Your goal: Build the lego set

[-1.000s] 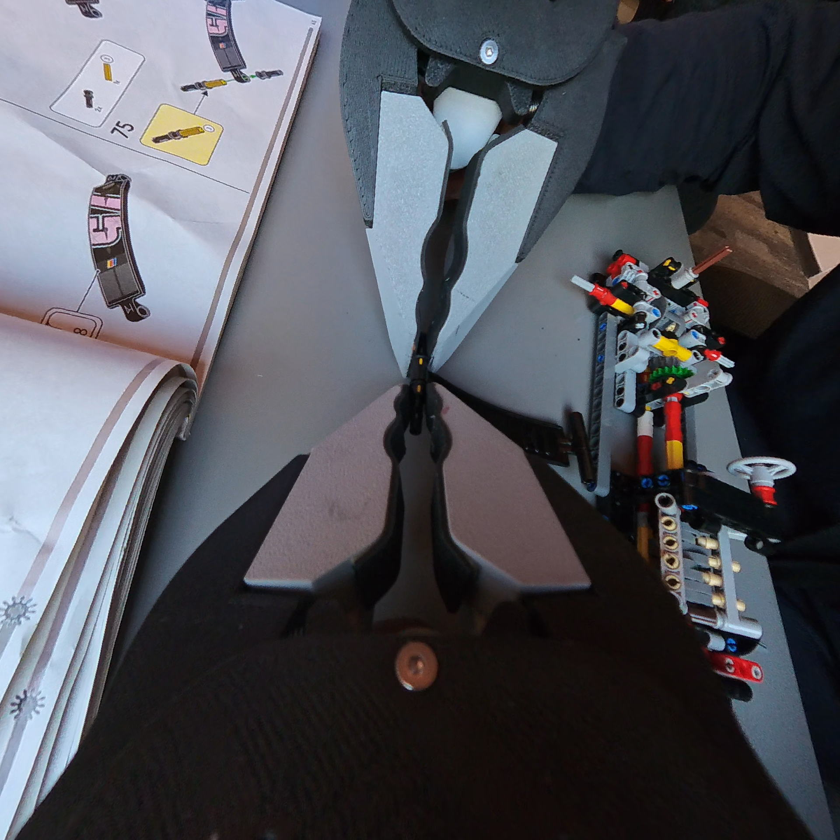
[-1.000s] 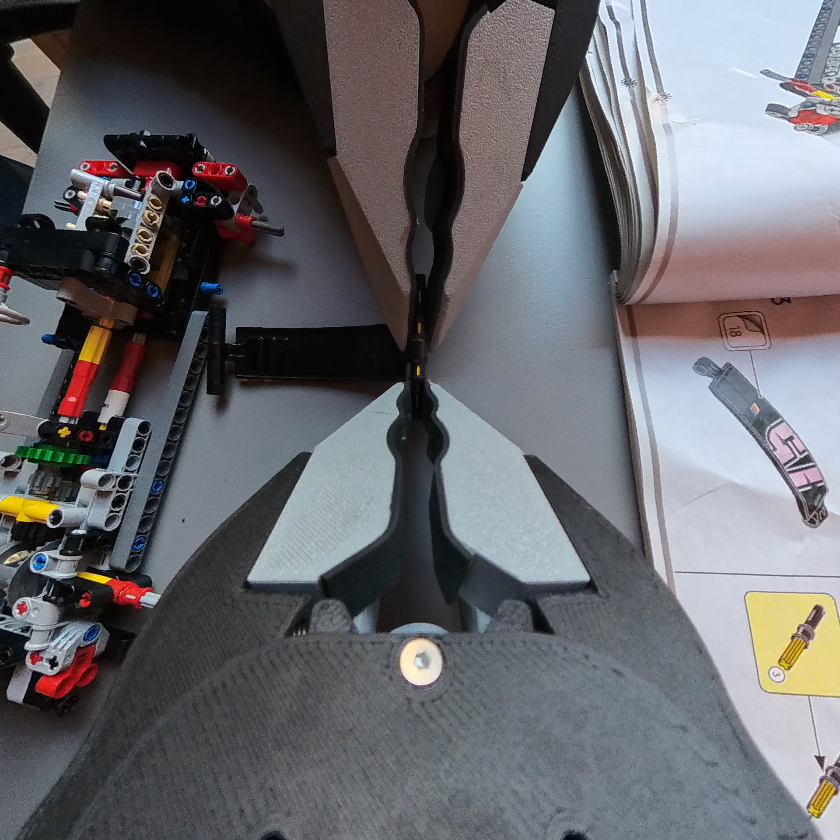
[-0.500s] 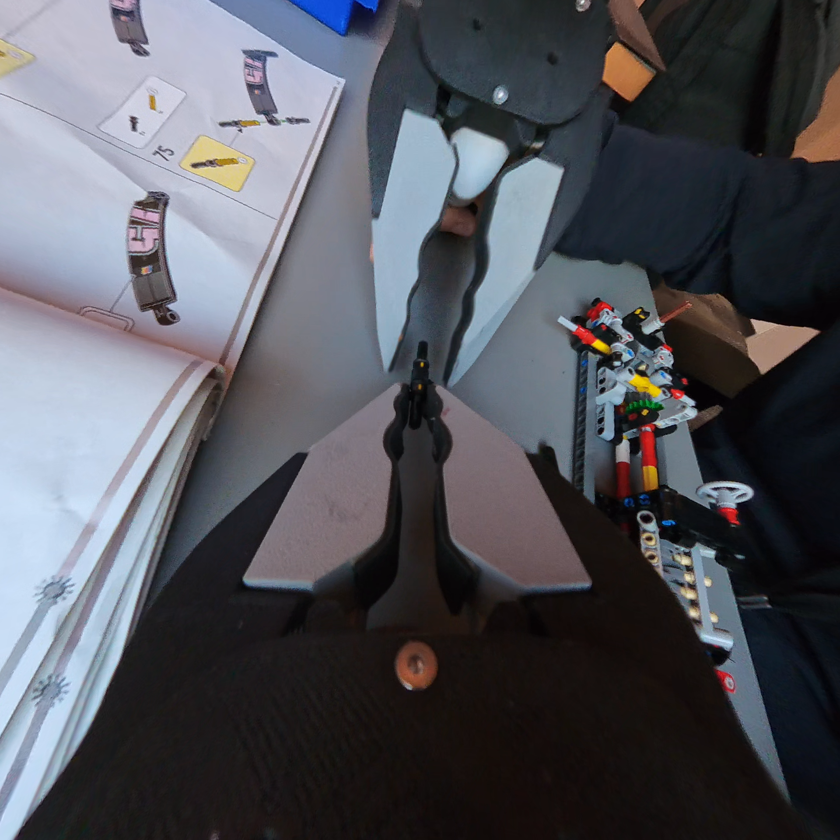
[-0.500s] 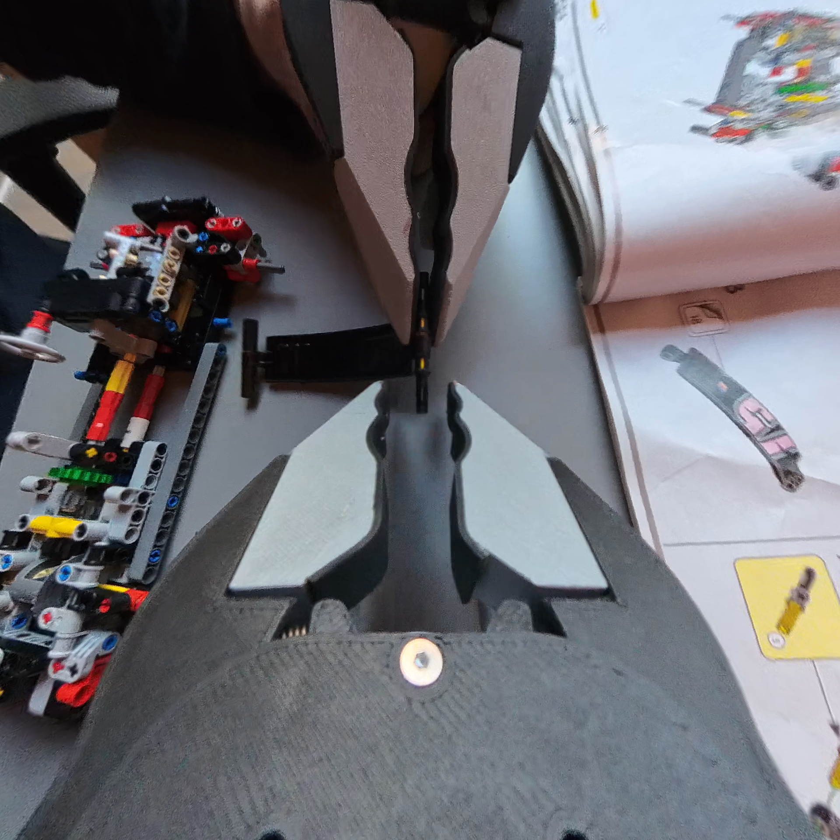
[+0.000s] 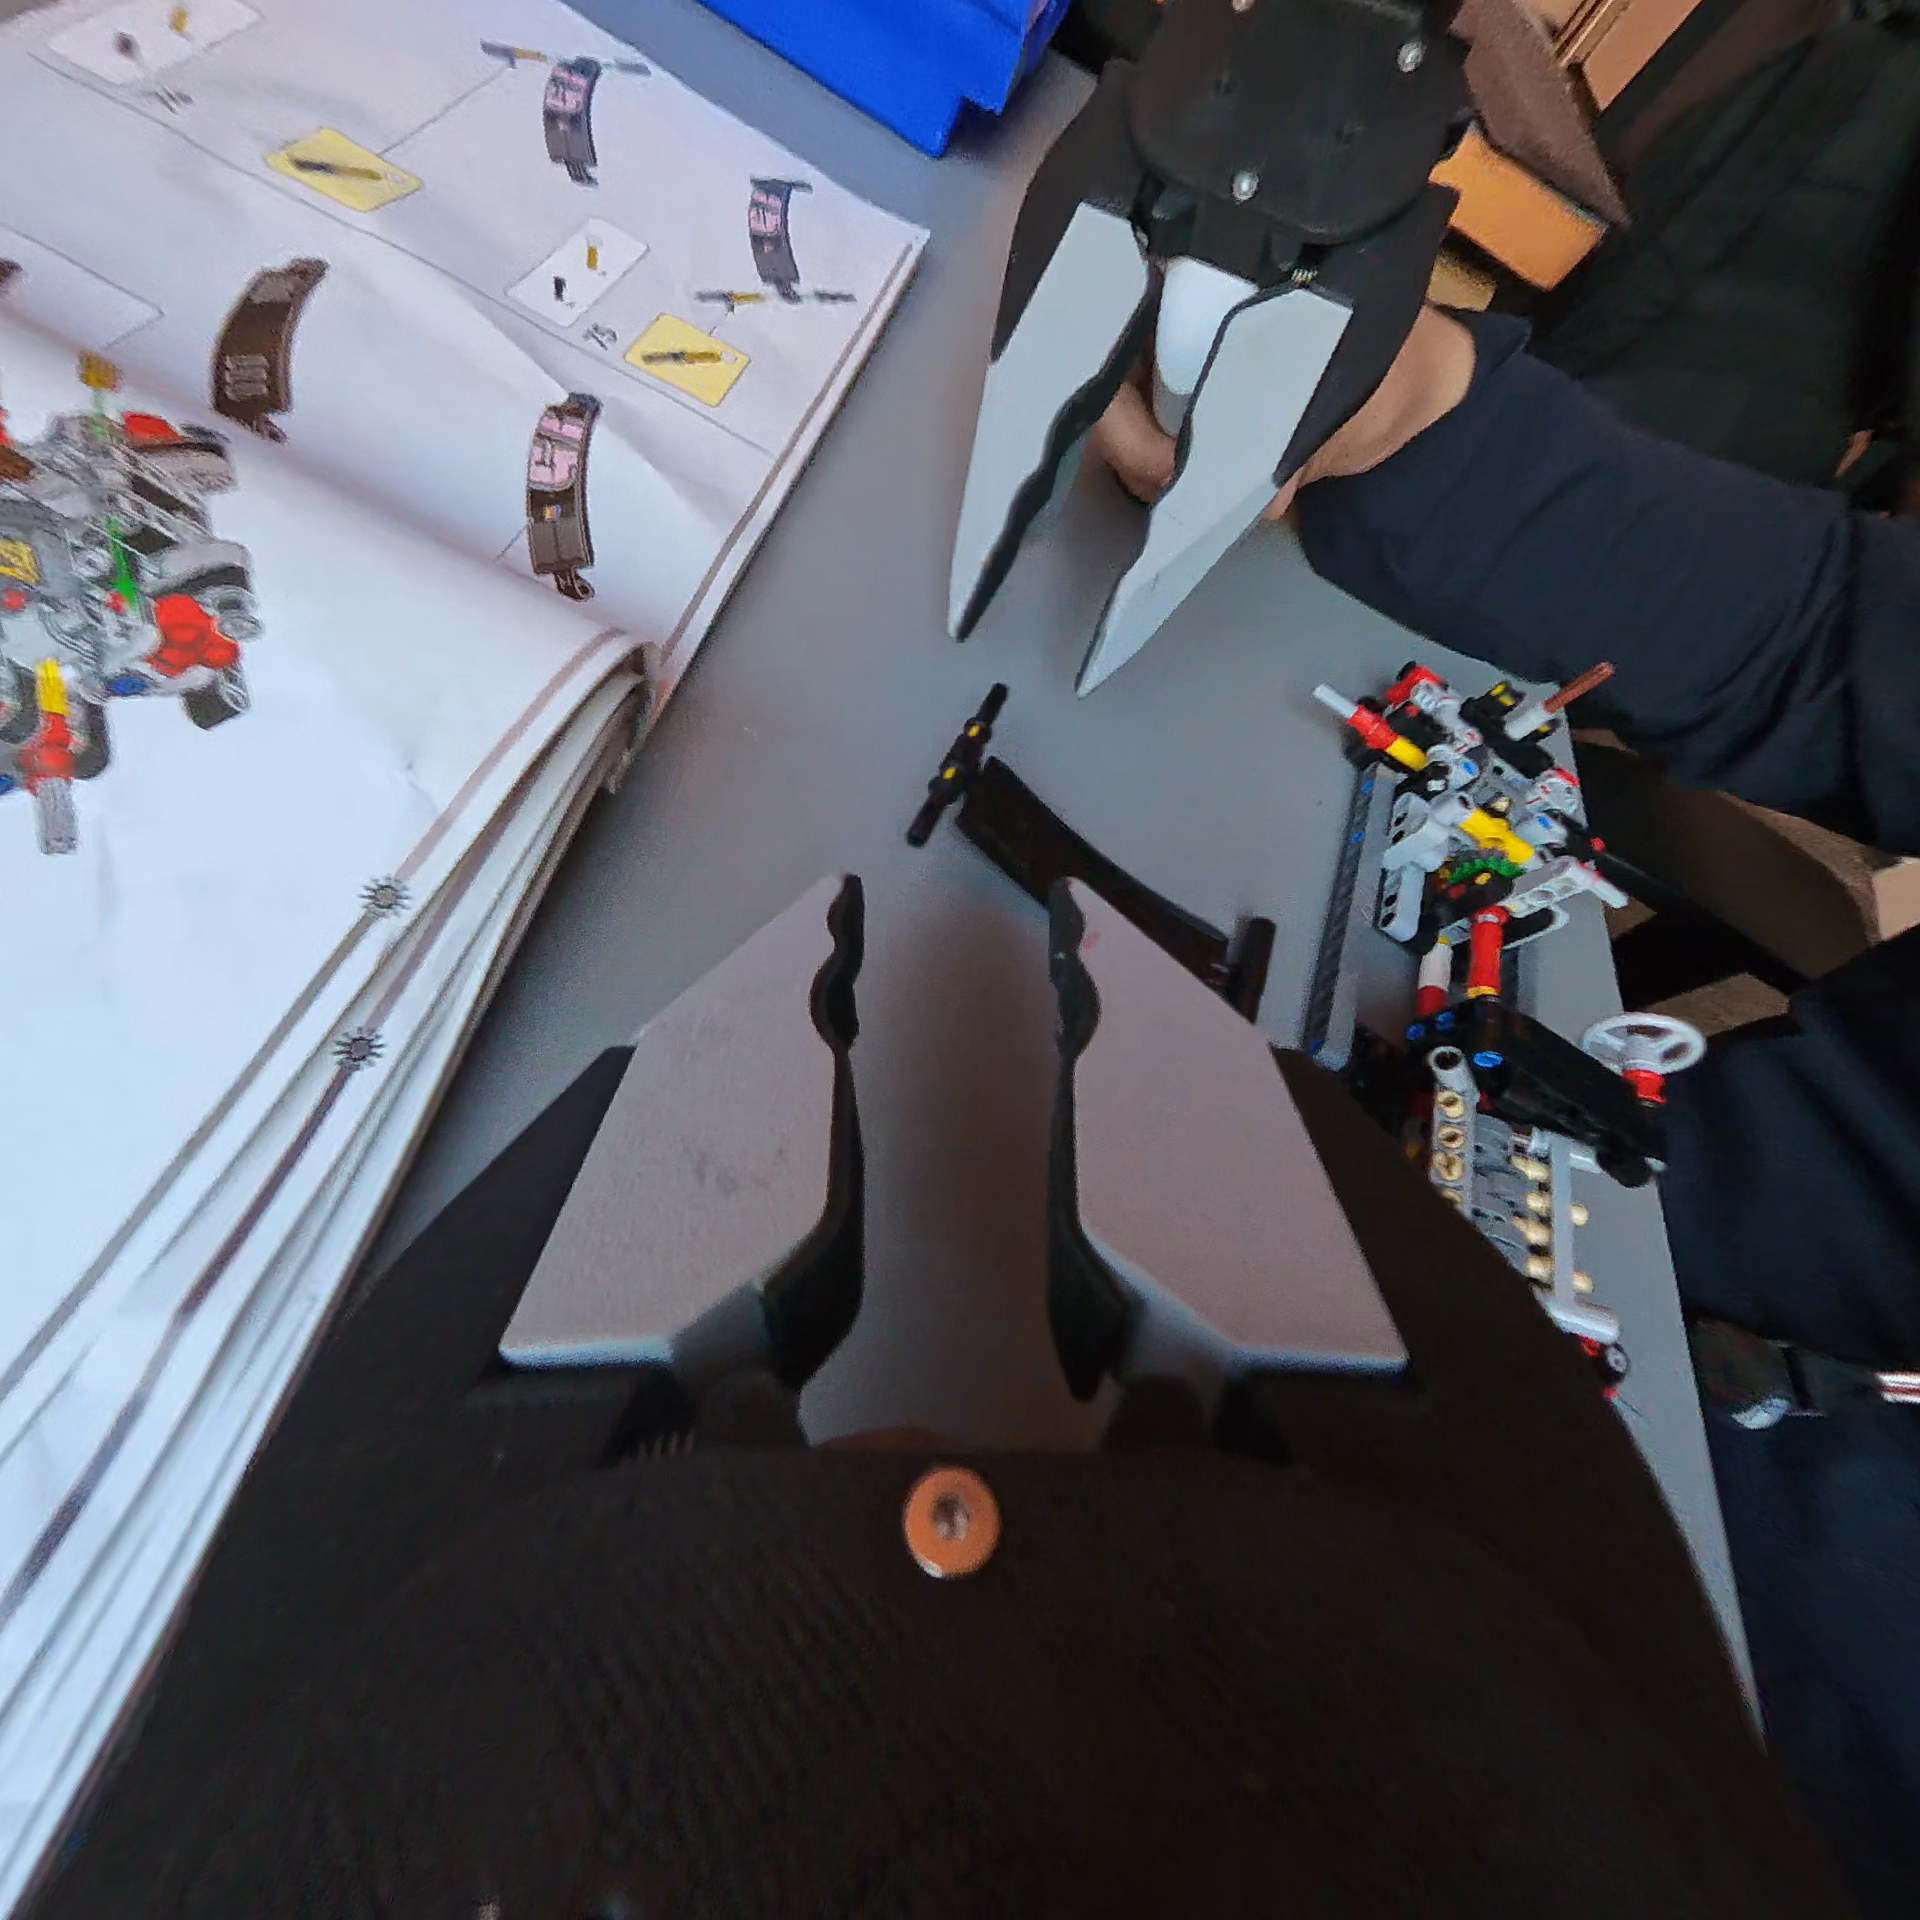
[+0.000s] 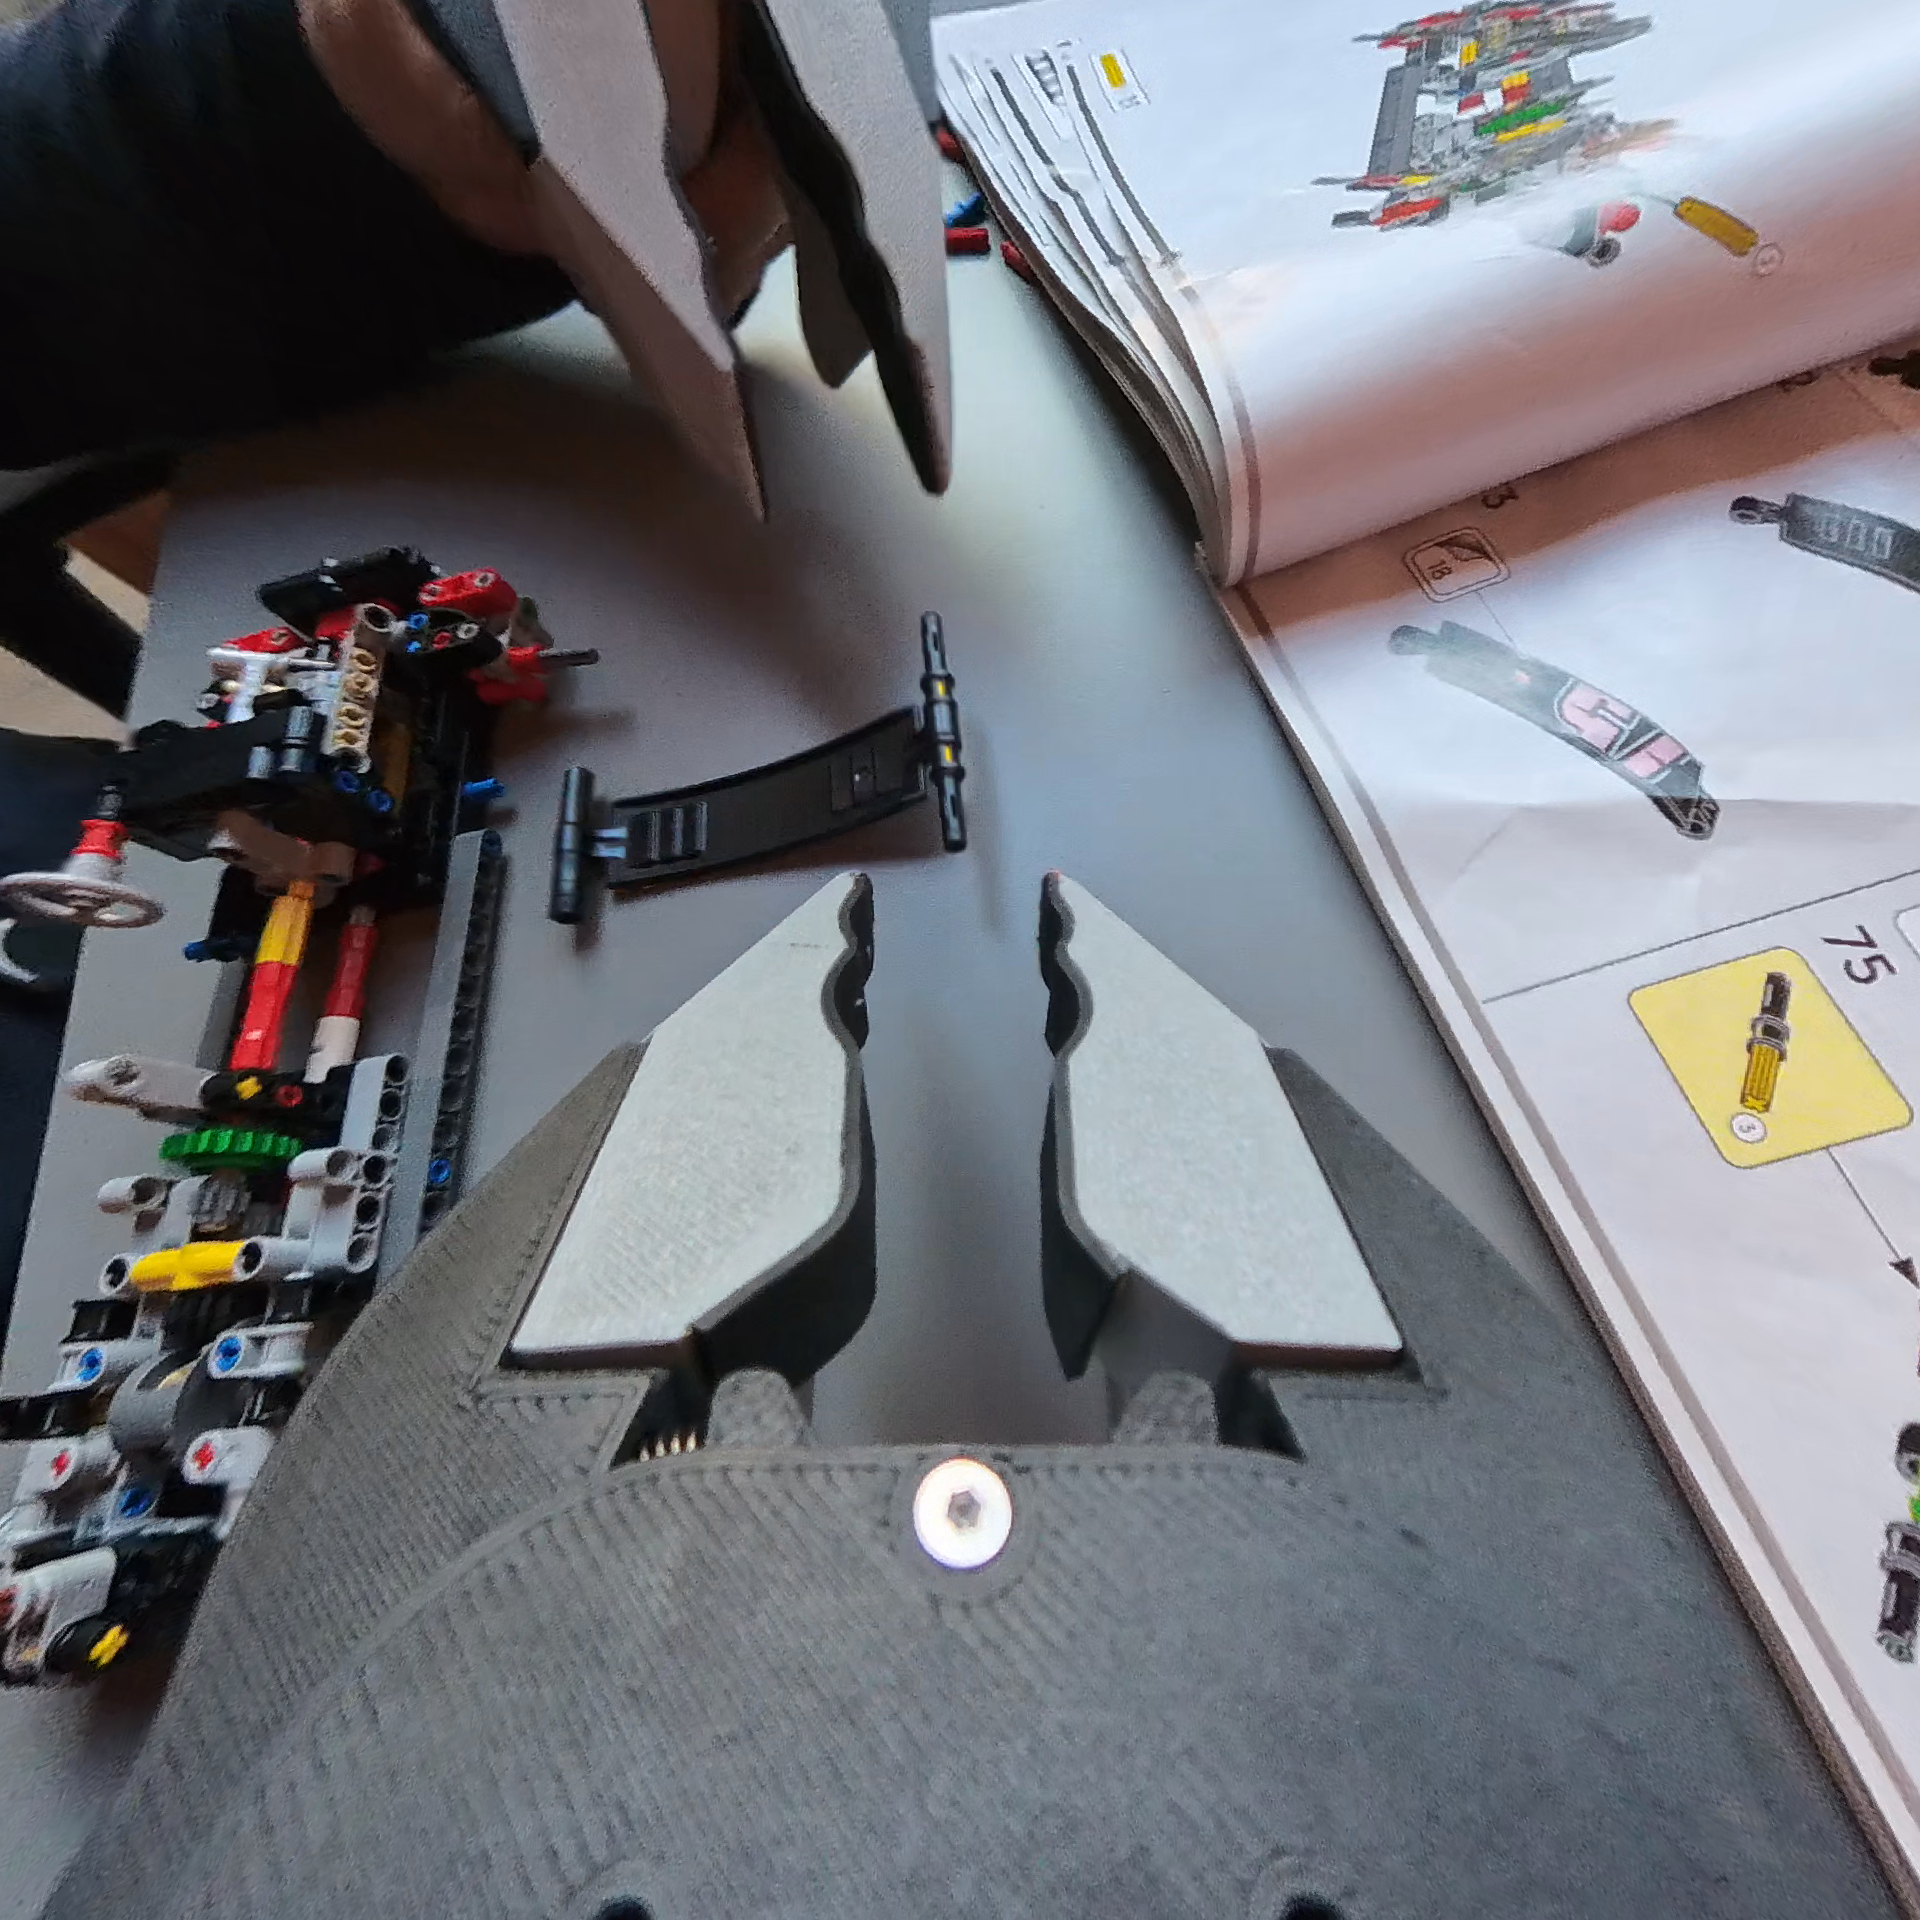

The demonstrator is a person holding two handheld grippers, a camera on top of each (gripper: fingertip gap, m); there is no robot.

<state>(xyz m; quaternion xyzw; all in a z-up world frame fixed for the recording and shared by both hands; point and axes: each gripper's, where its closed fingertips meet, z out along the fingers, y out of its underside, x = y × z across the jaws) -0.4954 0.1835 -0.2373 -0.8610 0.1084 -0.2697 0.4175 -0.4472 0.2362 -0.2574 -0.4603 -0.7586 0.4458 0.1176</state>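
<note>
In the right wrist view, the partly built brick model (image 6: 281,935) occupies the left of the frame on the grey bench (image 6: 1091,675). Right of it, at centre, lies the curved black panel (image 6: 769,800), its long axis running left to right, with a short black cross-pin at its left end and a black axle with yellow marks (image 6: 940,727) set crosswise at its right end. The right tool (image 6: 956,894) sits just below that axle end, jaws released and grasping nothing, and is the nearer of the two. The left tool (image 6: 842,488), upper centre, is also released and bare, and stands well apart above the panel. The open instruction booklet (image 6: 1558,416) fills the right of the frame. Nothing lies between either tool and the panel.
</note>
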